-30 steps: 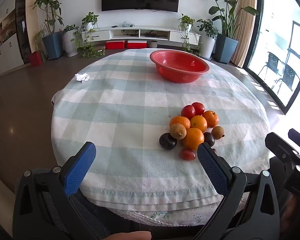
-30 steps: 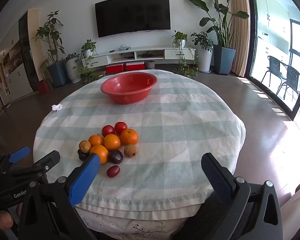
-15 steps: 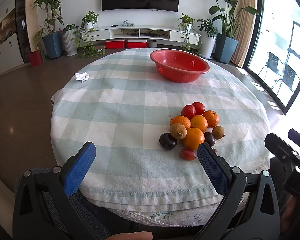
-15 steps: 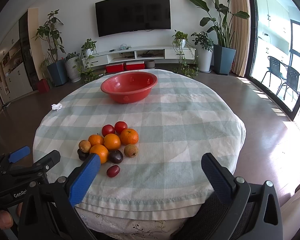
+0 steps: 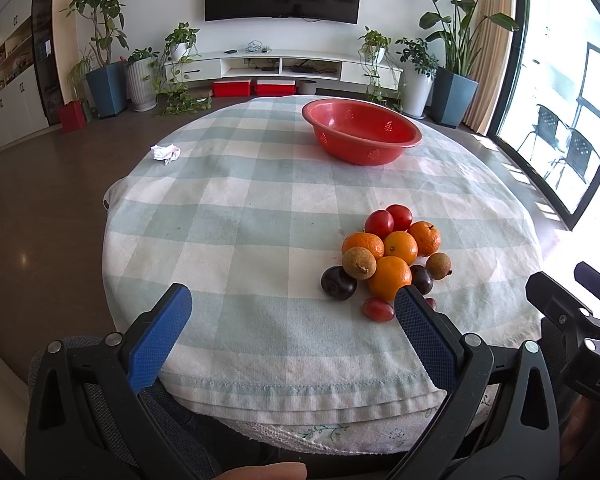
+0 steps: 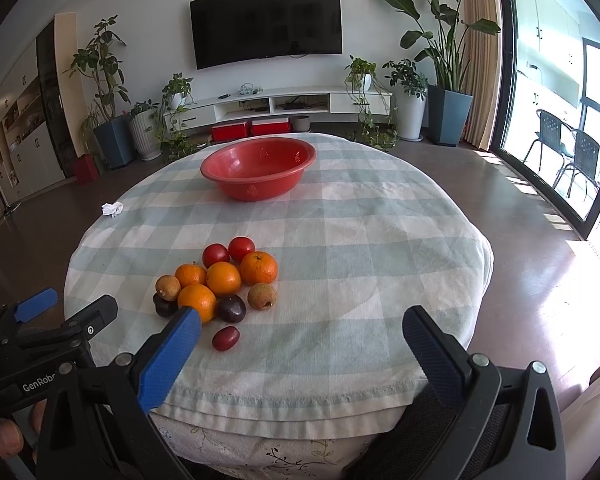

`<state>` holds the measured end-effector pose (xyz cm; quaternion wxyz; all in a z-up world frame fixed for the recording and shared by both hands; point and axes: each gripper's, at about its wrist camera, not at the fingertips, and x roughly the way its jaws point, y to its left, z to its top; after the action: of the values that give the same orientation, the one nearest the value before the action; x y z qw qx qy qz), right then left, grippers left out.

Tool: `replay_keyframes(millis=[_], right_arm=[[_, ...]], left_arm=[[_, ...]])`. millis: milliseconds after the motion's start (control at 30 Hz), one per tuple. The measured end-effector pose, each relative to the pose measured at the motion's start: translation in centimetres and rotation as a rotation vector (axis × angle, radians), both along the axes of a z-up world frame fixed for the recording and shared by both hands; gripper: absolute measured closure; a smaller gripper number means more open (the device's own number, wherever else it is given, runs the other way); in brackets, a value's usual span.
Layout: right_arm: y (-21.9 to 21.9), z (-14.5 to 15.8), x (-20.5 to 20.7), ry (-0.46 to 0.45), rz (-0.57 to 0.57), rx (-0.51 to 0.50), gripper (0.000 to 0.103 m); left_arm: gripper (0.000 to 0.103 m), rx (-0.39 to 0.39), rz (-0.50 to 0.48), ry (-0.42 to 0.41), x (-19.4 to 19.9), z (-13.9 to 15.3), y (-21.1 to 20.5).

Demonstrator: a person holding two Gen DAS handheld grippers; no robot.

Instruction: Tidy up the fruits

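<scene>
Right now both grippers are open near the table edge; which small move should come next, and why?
Probably ease the right gripper forward over the small red fruit. It lies apart at the near edge of the fruit pile, so it looks easiest to grasp, and the red bowl holds nothing yet.

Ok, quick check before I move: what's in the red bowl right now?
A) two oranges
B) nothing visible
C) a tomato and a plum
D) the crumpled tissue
B: the red bowl shows only bare inner wall, while the fruit pile sits on the tablecloth near the table's front edge.
</scene>
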<state>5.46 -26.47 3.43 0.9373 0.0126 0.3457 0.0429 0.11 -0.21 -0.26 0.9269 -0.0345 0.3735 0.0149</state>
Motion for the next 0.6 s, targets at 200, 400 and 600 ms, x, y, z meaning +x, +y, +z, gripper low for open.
replay_keyframes(millis=[200, 400, 600], right_arm=[[0.04, -0.06, -0.01, 0.001, -0.002, -0.002, 0.000], [0.03, -0.09, -0.02, 0.003, 0.000, 0.000, 0.000], [0.04, -0.13, 0.02, 0.003, -0.001, 0.000, 0.000]], left_arm=[[0.000, 0.001, 0.002, 0.001, -0.21, -0.27, -0.02], [0.000, 0.001, 0.001, 0.000, -0.20, -0.29, 0.00], [0.000, 0.000, 0.001, 0.001, -0.20, -0.32, -0.01]])
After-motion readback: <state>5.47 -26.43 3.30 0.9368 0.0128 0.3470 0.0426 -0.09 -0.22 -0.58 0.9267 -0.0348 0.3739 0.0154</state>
